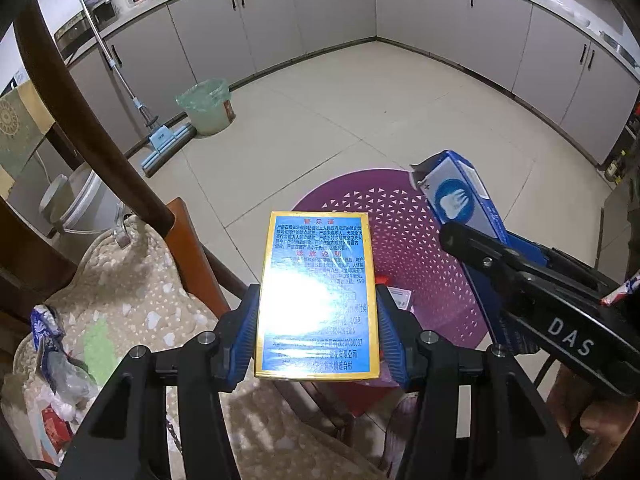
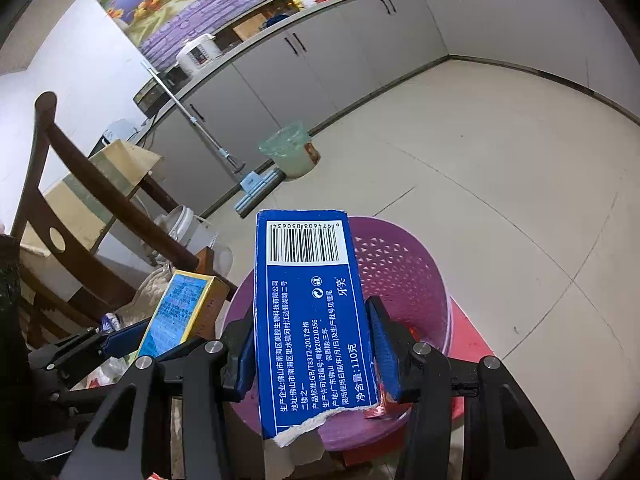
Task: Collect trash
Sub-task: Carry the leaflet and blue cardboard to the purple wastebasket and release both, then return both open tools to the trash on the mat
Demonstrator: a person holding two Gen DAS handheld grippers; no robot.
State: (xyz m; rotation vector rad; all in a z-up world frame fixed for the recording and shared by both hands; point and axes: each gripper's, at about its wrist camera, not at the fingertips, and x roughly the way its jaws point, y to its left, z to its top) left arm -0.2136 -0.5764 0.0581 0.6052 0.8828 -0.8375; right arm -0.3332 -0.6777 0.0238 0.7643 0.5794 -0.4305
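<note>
Glossy yellow-edged box, torn blue carton, perforated basket, probably plastic.

A mop leans on grey cabinets beside a lined bucket; a wooden chair stands near.
</note>
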